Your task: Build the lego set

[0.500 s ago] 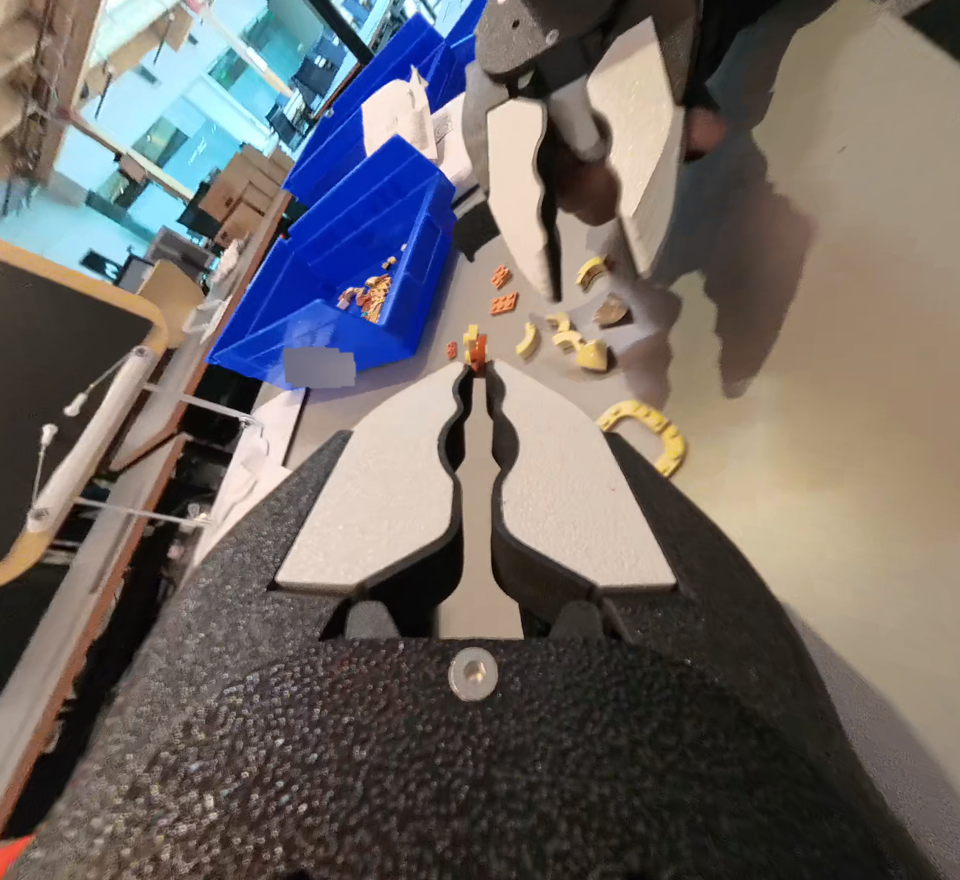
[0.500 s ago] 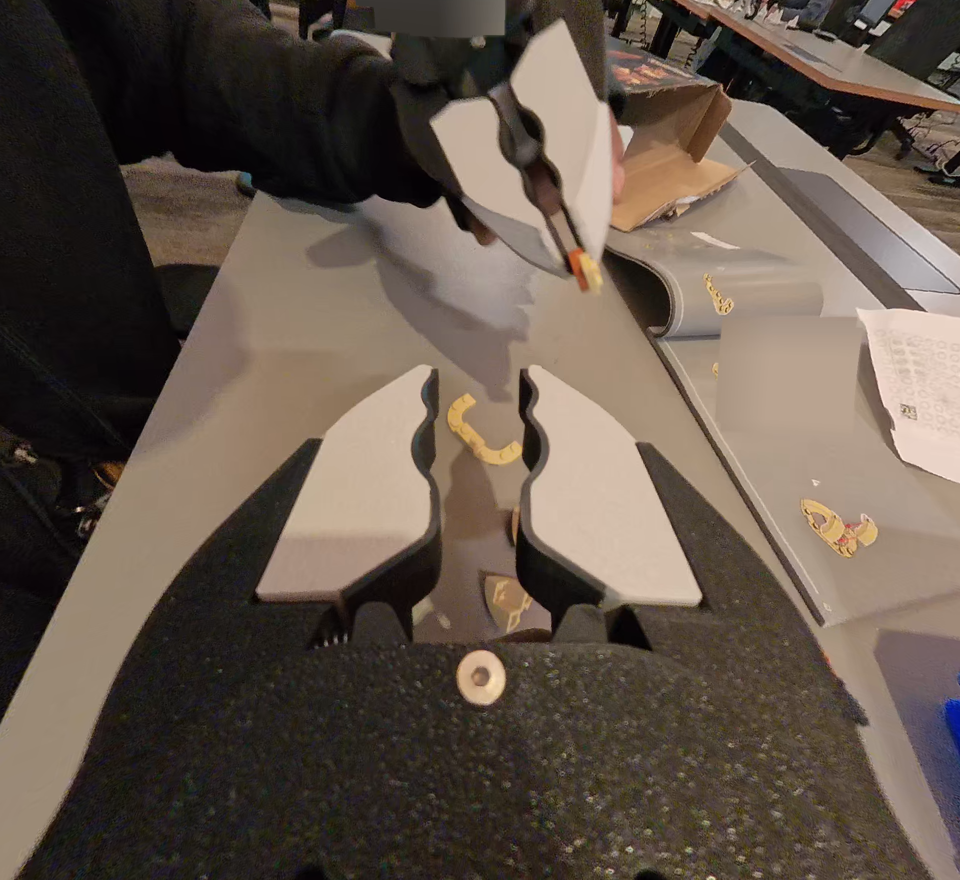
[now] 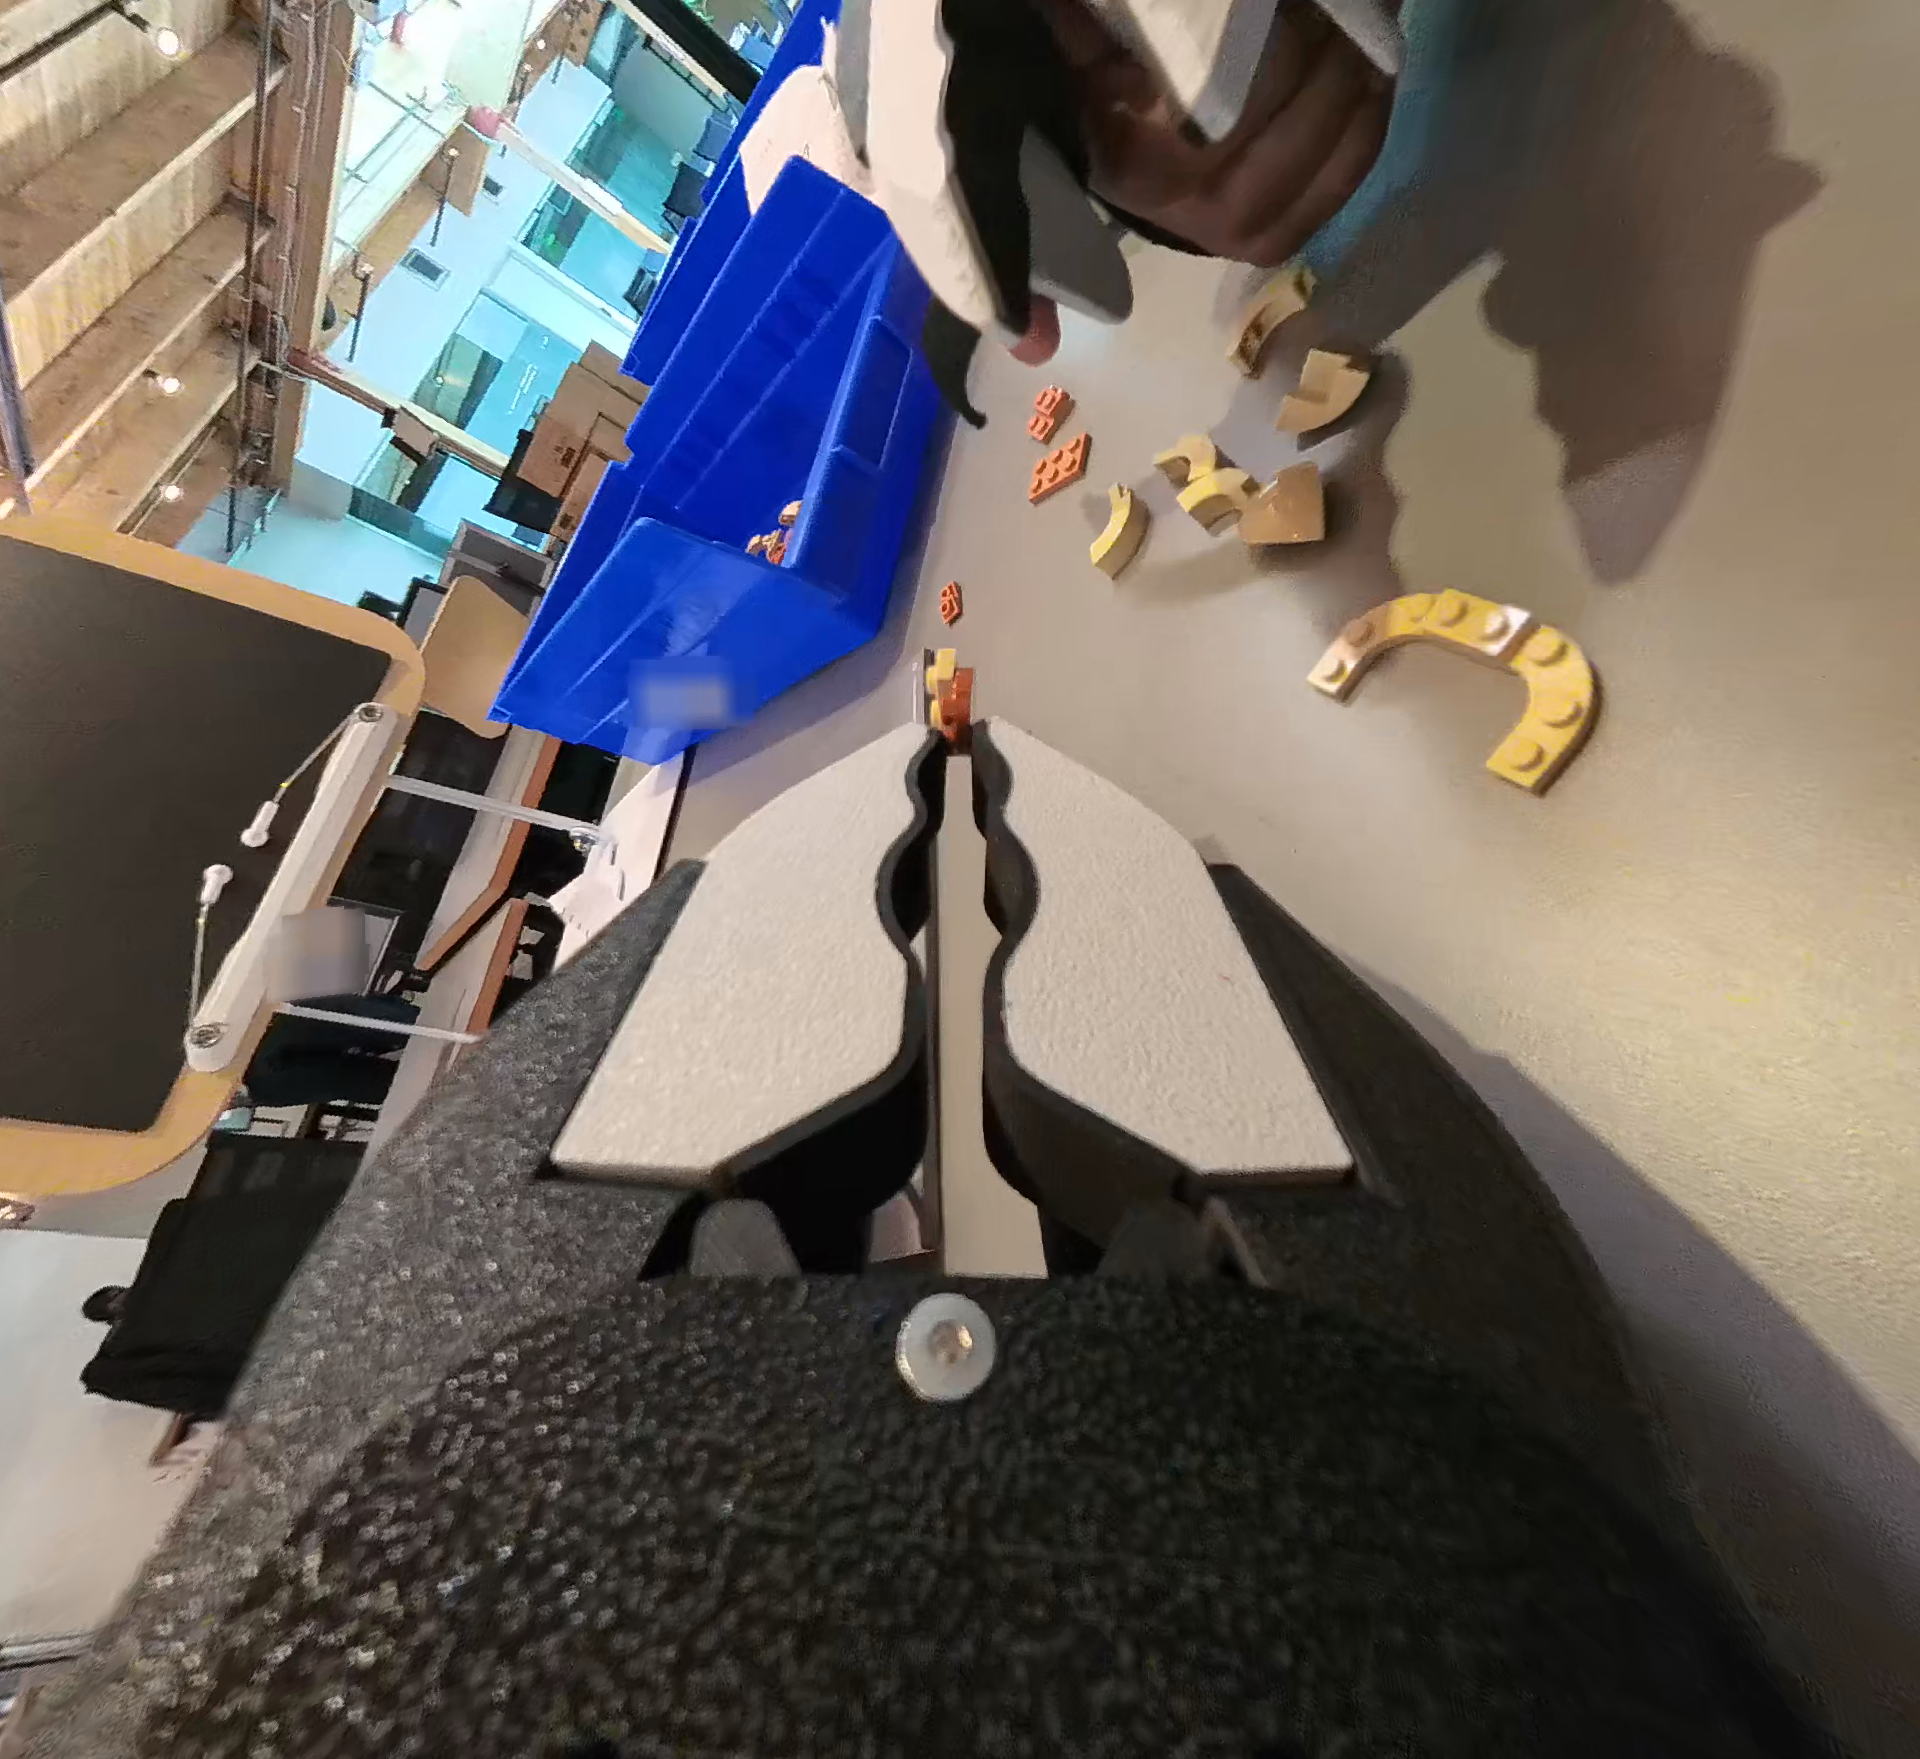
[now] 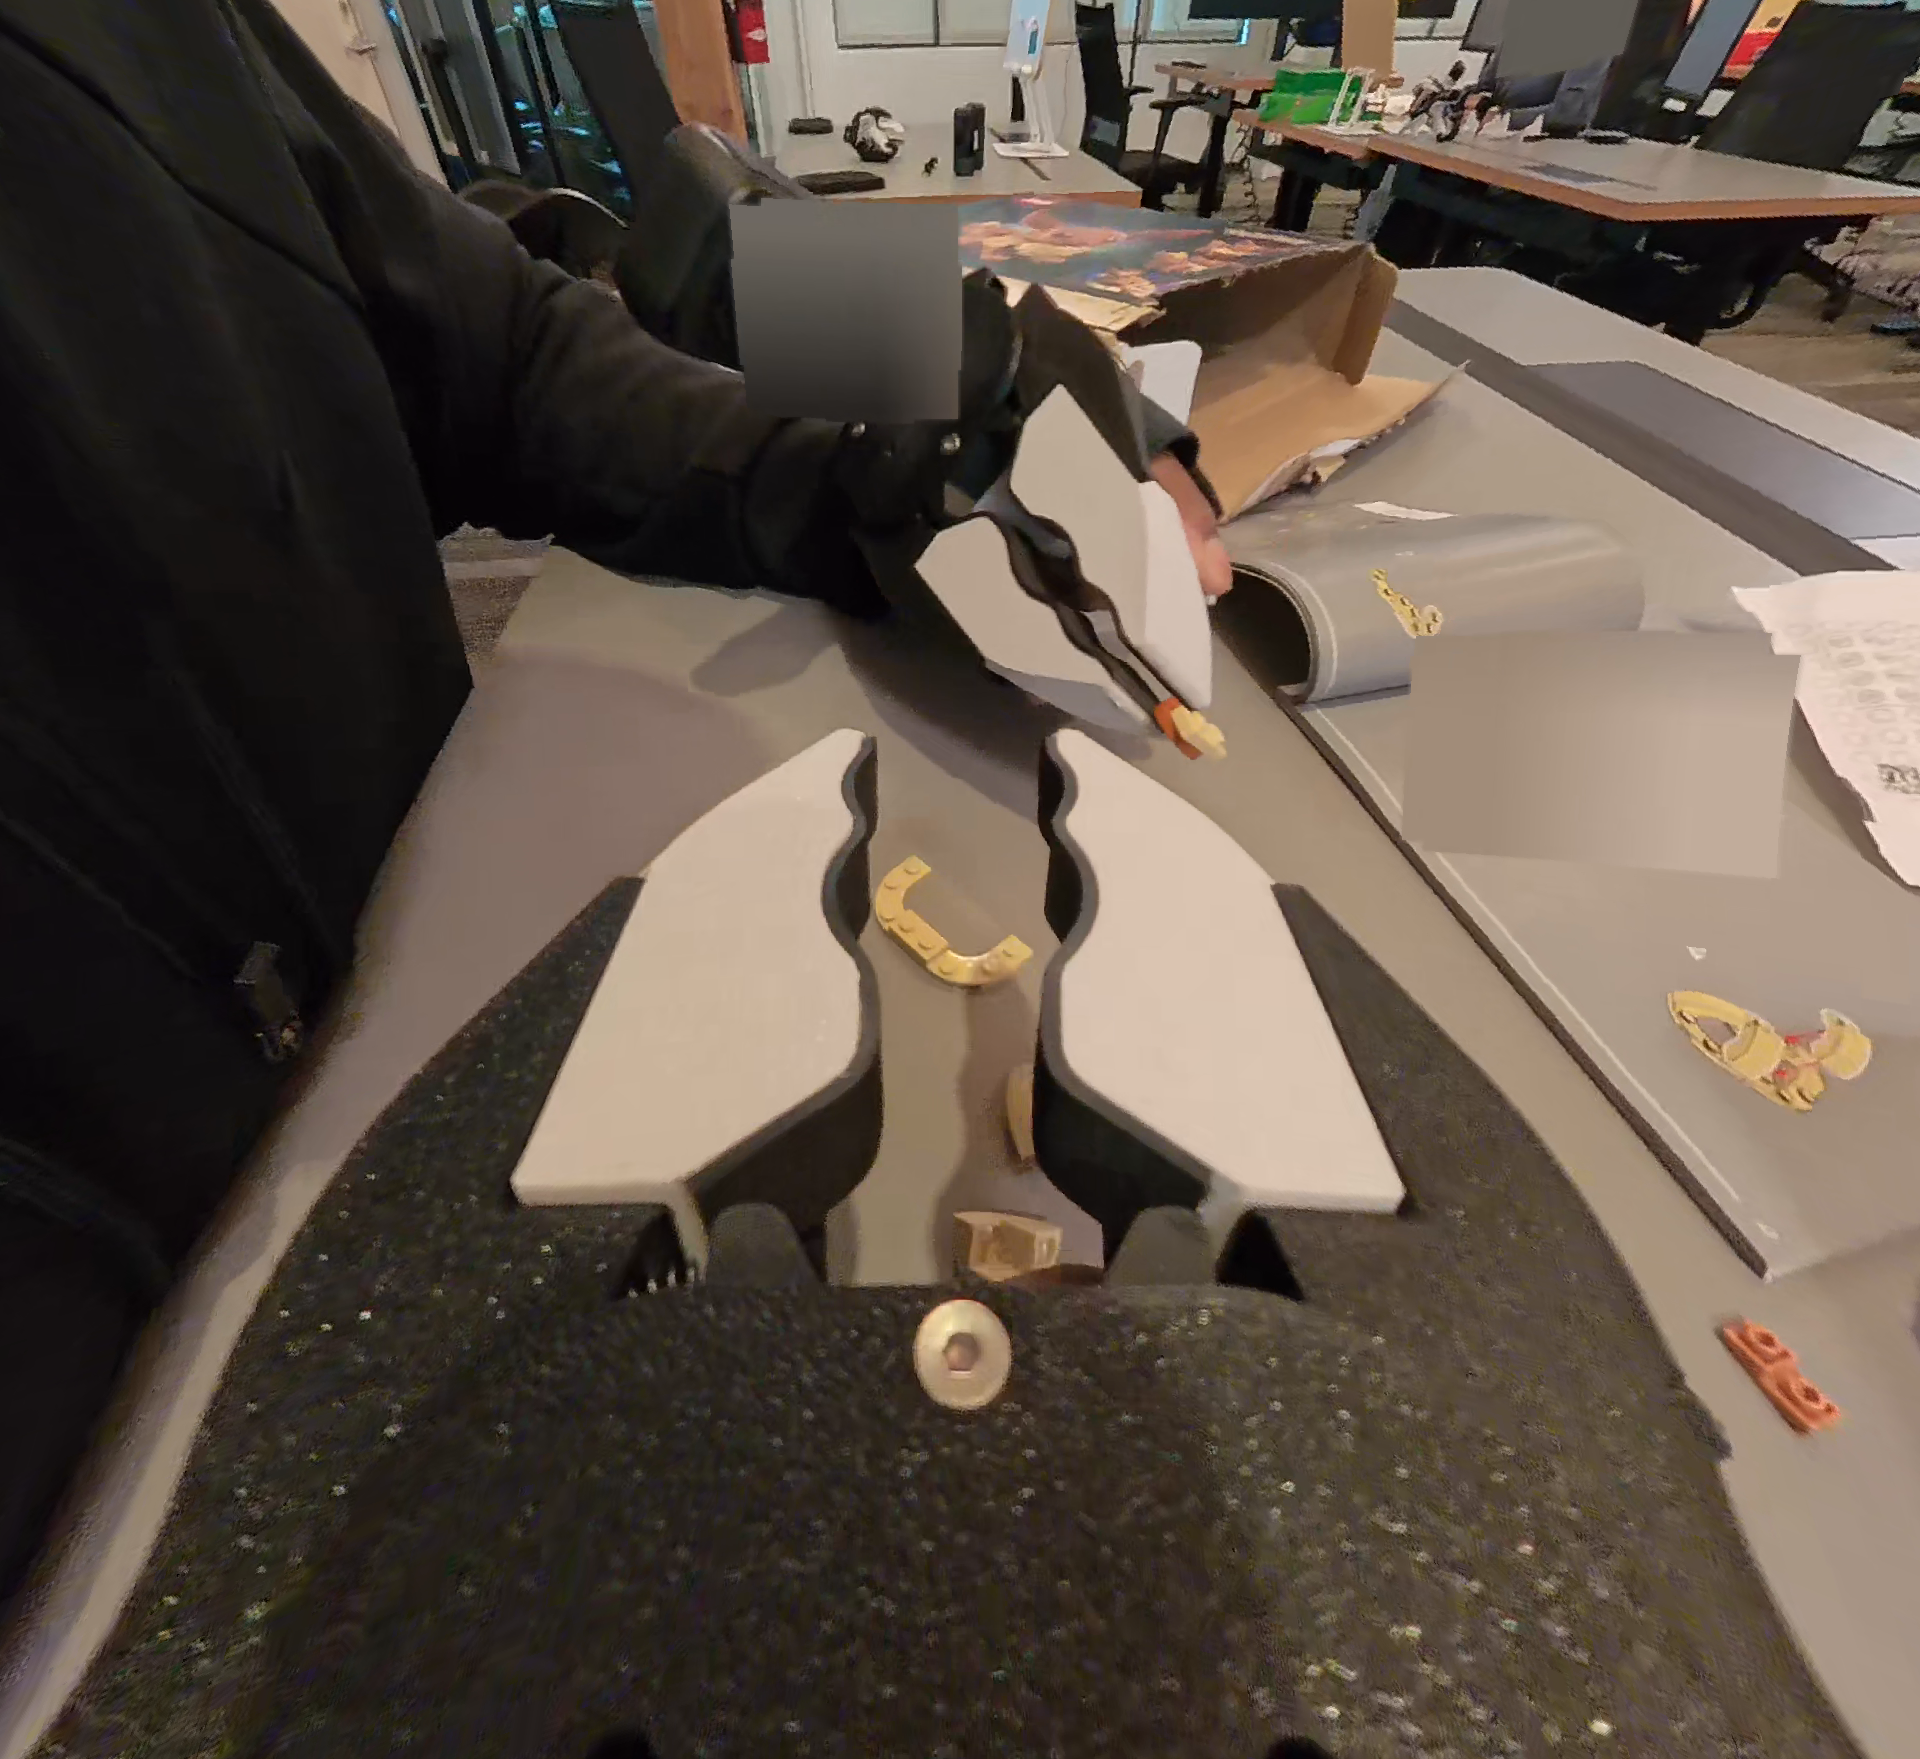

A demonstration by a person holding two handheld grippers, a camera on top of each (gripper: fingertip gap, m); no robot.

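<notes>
- Since half a second ago, the left gripper point(image 4: 1174, 717) has dropped from well above the tabletop point(image 4: 644, 701) to just over it, carrying its small brick stack point(image 4: 1193, 733) down with it; the right gripper point(image 4: 956, 774) now sits nearer the loose pieces.
- Left jaws are pressed nearly together, pinching the small brick stack, an orange piece joined to a tan one, right at the tips point(image 3: 951, 701).
- Right jaws are spread wide with nothing between the pads; they hover above the tabletop.
- Framed between the right fingers lies a yellow U-shaped arch point(image 4: 951, 925), flat on the tabletop; in the left wrist view it lies to the right of the left gripper's tip point(image 3: 1475, 670).
- Curved tan pieces point(image 3: 1226, 494) are scattered beyond the arch, with flat orange plates point(image 3: 1060, 468) just beside them.
- A blue bin point(image 3: 748, 504) stands at the left of the pieces, holding more small orange and tan parts.
- An open instruction booklet point(image 4: 1507, 774) lies to the right in the right wrist view, and a torn cardboard box point(image 4: 1278, 379) sits behind it.
- A dark sleeve point(image 4: 582, 421) reaches to the left gripper.
</notes>
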